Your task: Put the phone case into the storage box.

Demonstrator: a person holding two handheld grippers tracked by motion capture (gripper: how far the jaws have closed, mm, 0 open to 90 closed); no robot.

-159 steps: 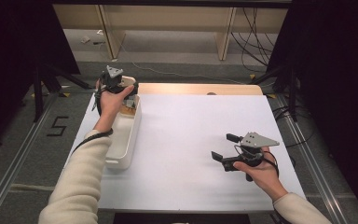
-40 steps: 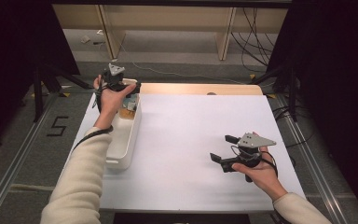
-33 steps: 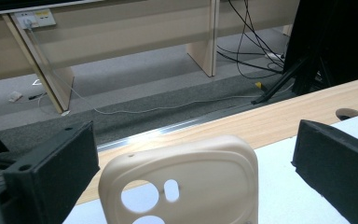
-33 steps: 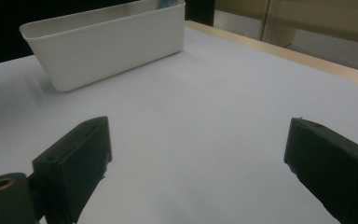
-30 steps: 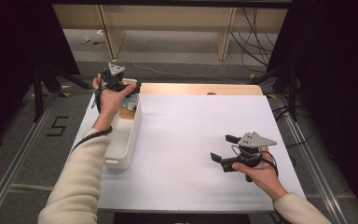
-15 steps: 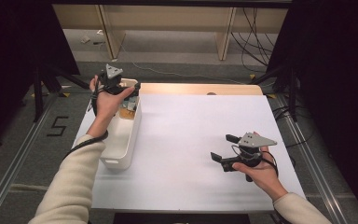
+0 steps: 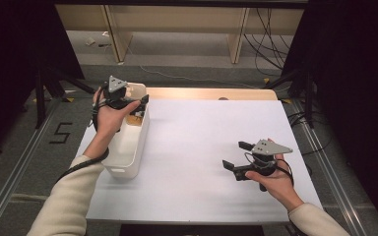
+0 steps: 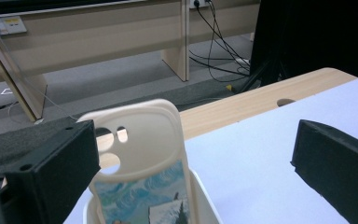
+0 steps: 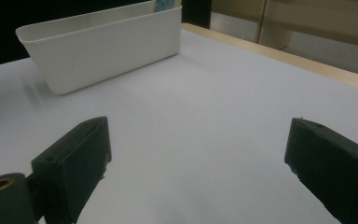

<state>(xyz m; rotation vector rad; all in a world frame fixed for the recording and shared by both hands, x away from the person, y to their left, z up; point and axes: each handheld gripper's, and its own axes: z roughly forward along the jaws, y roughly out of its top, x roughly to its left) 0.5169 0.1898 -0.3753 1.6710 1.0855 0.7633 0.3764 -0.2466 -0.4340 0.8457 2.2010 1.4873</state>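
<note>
A cream phone case [image 8: 142, 154] with a blue painted picture stands upright in the far end of a white bin [image 7: 128, 147]. In the left gripper view it is close beside the left-hand jaw, and the jaws are set wide apart. My left gripper [image 7: 130, 104] hovers open over that far end of the bin. A small coloured patch of the phone case [image 7: 137, 117] shows below it. My right gripper [image 7: 236, 156] is held open low over the white table at the right, nothing between its jaws. The right gripper view looks across the table at the bin [image 9: 98, 42].
The white table surface [image 7: 202, 137] lies between the bin and my right gripper. A wooden strip [image 7: 206, 93] with a small hole runs along the far edge. Beyond it are floor, bench legs and cables [image 8: 214, 42]. Metal rails flank the table.
My left gripper has shifted only slightly above the bin's far end. The right gripper has stayed where it was, still open.
</note>
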